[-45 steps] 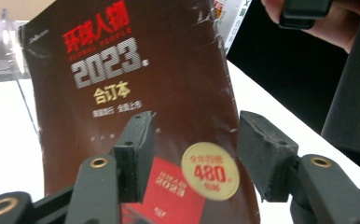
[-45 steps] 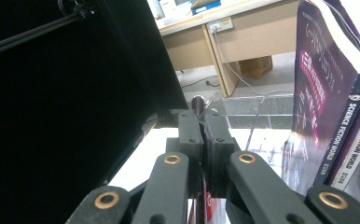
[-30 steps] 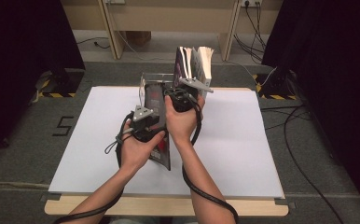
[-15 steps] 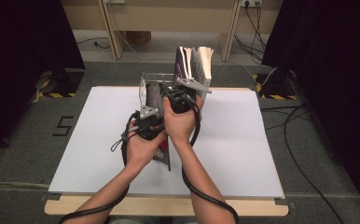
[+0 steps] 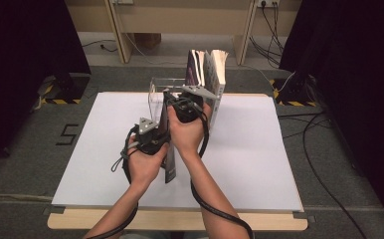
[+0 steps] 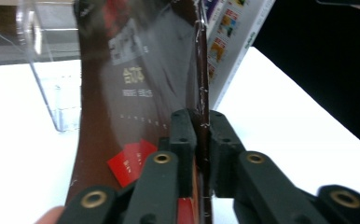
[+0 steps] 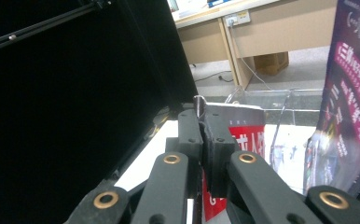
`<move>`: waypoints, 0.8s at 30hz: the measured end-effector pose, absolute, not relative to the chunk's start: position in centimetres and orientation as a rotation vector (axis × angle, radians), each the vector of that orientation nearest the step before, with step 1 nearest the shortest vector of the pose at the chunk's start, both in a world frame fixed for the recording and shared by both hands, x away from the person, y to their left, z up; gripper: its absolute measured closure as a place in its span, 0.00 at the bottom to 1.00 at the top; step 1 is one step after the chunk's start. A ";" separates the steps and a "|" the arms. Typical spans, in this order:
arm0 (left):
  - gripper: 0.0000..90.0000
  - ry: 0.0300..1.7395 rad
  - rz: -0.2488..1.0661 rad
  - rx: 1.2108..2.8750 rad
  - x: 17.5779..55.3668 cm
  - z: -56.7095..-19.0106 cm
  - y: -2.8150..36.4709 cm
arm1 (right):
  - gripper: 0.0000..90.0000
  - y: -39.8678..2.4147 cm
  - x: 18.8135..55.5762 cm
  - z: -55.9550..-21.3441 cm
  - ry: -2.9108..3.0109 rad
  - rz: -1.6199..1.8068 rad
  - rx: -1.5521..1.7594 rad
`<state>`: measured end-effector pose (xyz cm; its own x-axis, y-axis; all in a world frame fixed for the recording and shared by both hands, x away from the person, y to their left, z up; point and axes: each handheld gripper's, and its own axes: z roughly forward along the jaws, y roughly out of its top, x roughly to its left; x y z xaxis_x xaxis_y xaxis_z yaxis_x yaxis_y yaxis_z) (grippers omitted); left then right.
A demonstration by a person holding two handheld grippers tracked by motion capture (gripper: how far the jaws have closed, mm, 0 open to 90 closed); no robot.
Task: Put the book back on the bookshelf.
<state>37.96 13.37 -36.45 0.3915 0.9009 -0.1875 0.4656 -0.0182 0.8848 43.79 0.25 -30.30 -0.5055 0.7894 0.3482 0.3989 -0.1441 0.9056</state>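
Both grippers work one thin, glossy magazine [image 5: 169, 164] held on edge over the white table sheet [image 5: 259, 159]. The cover is dark brown and slick, with a red patch and pale print, and it bows slightly in the left gripper view.

Left gripper [image 6: 200, 122] — its jaws have just been closing, and the matte black pads now pinch the magazine's narrow edge, which runs straight up between them. Seen from above, this gripper [image 5: 150, 137] sits low and toward the person, the magazine's lower corner hanging just beneath it.

Right gripper [image 7: 203, 122] — pads pressed together on the upper edge of the same magazine, with a thin sliver of it standing just above the tips. In the high view it [image 5: 185, 107] sits just beyond the left one, both hands close together.

Clear acrylic stand [image 5: 156, 92] — transparent, smooth, bent sheet, just beyond and left of the grippers. To the right of the right gripper, upright books [image 5: 211, 69] stand fanned open, with purple glossy covers and pale page edges.
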 end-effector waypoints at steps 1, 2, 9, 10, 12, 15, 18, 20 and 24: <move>0.94 1.228 0.556 1.644 37.8 -36.5 13.5 | 0.97 0.4 43.8 -30.3 1.806 1.687 1.333; 0.95 1.231 0.563 1.636 37.8 -36.6 13.6 | 0.96 0.4 43.8 -30.3 1.814 1.686 1.333; 0.97 1.250 0.576 1.565 37.5 -36.7 14.8 | 0.78 0.4 44.0 -30.0 1.855 1.722 1.291; 0.97 1.250 0.579 1.564 37.5 -36.7 15.0 | 0.76 0.3 43.9 -29.9 1.856 1.727 1.286; 0.97 1.248 0.582 1.542 37.4 -36.6 15.4 | 0.72 -0.2 43.6 -29.7 1.846 1.739 1.262; 0.97 1.235 0.596 1.522 37.1 -36.2 16.0 | 0.71 -1.3 43.3 -29.7 1.848 1.739 1.253; 0.97 1.224 0.611 1.514 36.9 -35.9 16.5 | 0.71 -2.9 43.1 -30.1 1.845 1.718 1.268; 0.97 1.220 0.618 1.511 36.9 -35.7 16.8 | 0.71 -4.1 42.9 -30.4 1.840 1.702 1.283; 0.97 1.203 0.622 1.505 37.0 -35.6 17.4 | 0.71 -6.6 42.3 -31.5 1.833 1.654 1.313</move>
